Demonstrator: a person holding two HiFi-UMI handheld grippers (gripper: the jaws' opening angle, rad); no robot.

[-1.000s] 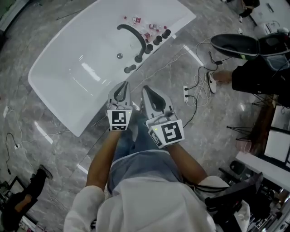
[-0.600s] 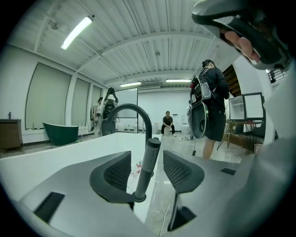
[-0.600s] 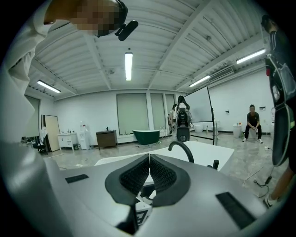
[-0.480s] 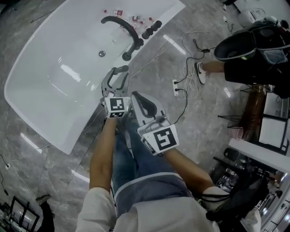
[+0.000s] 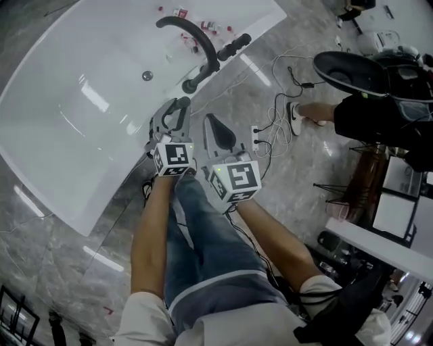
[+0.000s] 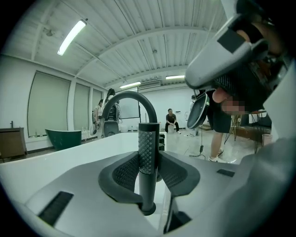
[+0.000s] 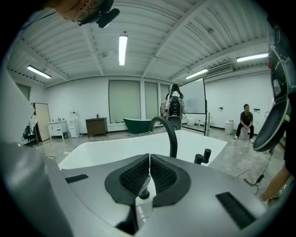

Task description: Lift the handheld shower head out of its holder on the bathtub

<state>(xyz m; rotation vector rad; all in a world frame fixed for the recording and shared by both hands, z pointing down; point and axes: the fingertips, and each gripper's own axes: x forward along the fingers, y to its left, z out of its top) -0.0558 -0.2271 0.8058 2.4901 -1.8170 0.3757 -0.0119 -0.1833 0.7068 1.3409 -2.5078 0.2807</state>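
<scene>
The black handheld shower head (image 5: 195, 78) stands upright in its holder on the white bathtub's (image 5: 67, 101) near rim, below the curved black faucet (image 5: 186, 26). My left gripper (image 5: 174, 105) points at it from just short of the rim. Its jaws are part open and closing. In the left gripper view the knurled handle (image 6: 147, 152) fills the gap between the pads (image 6: 126, 172), and I see no pad pressing on it. My right gripper (image 5: 211, 121) hangs beside the left one over the floor, shut and empty, its pads (image 7: 138, 175) meeting.
Black knobs (image 5: 233, 46) sit on the rim right of the faucet, with small red and white items (image 5: 179, 12) behind. A power strip and cables (image 5: 260, 138) lie on the marble floor. A person's shoe (image 5: 298, 111) is at the right.
Both grippers have come down closer to the tub's rim. The left jaws went from shut to wide open, then narrowed. The right jaws stayed shut.
</scene>
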